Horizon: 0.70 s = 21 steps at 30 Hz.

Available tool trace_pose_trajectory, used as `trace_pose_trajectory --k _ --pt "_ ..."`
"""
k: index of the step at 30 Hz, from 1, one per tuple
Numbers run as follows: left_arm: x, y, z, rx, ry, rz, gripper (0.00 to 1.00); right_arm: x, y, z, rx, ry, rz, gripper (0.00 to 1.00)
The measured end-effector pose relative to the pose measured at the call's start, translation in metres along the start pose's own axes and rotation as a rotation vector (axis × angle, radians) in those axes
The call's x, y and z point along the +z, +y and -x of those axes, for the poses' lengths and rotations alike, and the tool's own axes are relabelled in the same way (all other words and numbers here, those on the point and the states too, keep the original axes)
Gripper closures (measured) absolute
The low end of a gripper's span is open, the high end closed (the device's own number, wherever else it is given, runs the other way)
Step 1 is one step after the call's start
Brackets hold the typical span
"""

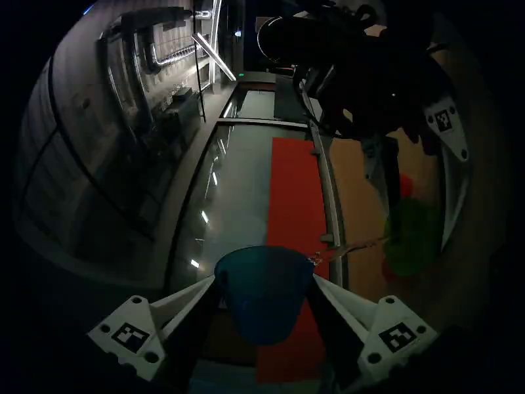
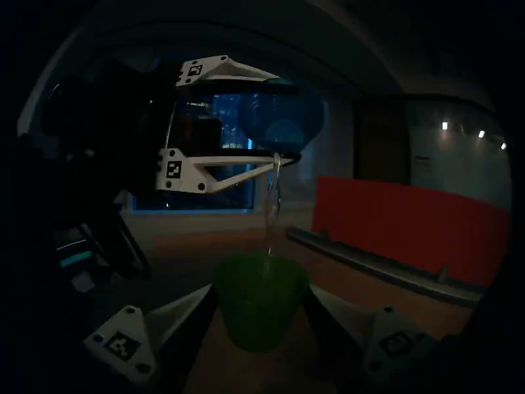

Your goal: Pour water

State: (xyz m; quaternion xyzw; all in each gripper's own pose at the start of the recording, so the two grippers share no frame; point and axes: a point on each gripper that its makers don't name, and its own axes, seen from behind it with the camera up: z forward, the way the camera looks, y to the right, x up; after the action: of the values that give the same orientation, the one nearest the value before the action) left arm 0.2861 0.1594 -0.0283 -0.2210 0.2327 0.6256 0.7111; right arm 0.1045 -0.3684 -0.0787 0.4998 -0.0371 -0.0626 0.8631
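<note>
My left gripper (image 1: 262, 284) is shut on a blue plastic cup (image 1: 264, 303), which it holds tipped on its side. A thin stream of water (image 2: 272, 197) falls from the blue cup (image 2: 283, 121) into a green cup (image 2: 260, 299) below it. My right gripper (image 2: 260, 289) is shut on that green cup and keeps it upright. In the left gripper view the green cup (image 1: 413, 236) shows at the right, between the right gripper's white fingers (image 1: 451, 128), with the stream of water (image 1: 354, 248) running towards it. In the right gripper view the left gripper (image 2: 290, 119) hangs above.
The room is dim. A red panel (image 2: 413, 223) and a metal rail (image 2: 367, 259) run along a wooden surface (image 2: 197, 253). Glass panes (image 1: 230, 190) and lit pipes (image 1: 164, 59) lie beyond. A dark hand (image 1: 367, 65) holds the right gripper.
</note>
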Motion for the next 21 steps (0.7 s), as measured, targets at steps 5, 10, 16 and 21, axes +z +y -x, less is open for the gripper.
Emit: trace_pose_trajectory --k 5,10,16,21 --pt "0.0 -0.001 -0.003 0.027 0.001 -0.005 0.15 0.0 0.001 -0.001 0.0 0.003 0.002 0.0" --pt "-0.001 -0.003 -0.006 0.056 0.002 -0.011 0.15 -0.001 0.001 -0.002 0.003 0.007 0.003 0.0" --pt "-0.004 -0.003 -0.01 0.089 0.004 -0.016 0.15 -0.003 0.002 -0.003 0.001 0.01 0.007 0.0" --pt "-0.004 -0.002 -0.014 0.116 0.005 -0.015 0.15 -0.005 0.003 -0.005 0.003 0.015 0.009 0.0"
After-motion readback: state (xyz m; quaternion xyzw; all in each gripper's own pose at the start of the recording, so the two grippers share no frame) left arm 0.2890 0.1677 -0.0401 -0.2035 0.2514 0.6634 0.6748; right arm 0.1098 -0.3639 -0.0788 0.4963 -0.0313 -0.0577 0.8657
